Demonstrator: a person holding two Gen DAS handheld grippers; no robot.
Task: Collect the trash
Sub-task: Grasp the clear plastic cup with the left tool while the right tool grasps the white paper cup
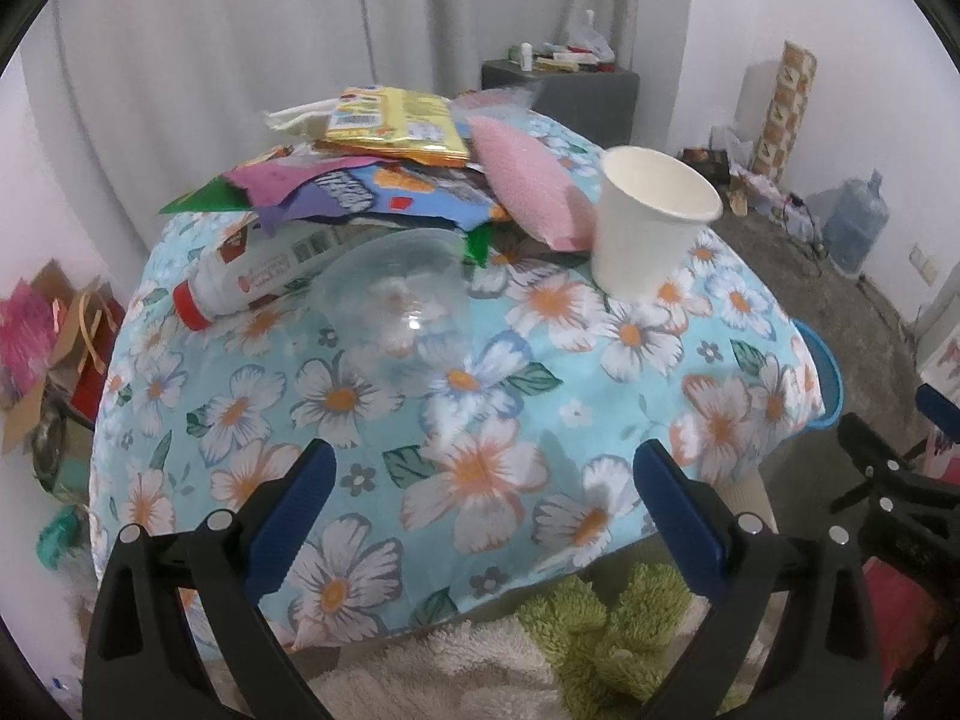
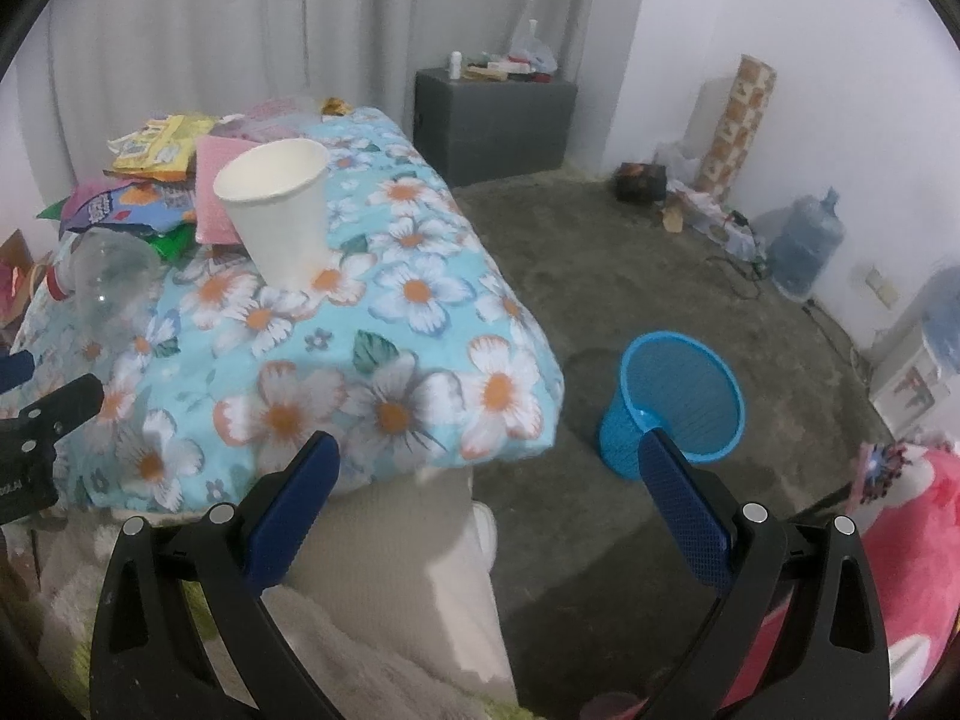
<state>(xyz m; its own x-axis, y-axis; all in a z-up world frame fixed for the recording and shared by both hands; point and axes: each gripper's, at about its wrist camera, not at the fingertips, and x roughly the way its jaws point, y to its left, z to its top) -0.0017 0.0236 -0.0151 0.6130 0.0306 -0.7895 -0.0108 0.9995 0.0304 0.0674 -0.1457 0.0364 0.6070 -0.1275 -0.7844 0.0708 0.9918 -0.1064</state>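
A table with a flowered blue cloth carries trash: an upright white paper cup, a clear plastic bottle with a red cap lying on its side, a pink foam sheet, and a heap of snack wrappers. A blue mesh bin stands on the floor right of the table. My left gripper is open and empty over the table's near edge. My right gripper is open and empty, off the table's corner.
A grey cabinet with clutter stands at the back wall. A water jug, a patterned roll and cables lie along the right wall. Cardboard and bags sit left of the table. A green and white rug lies below.
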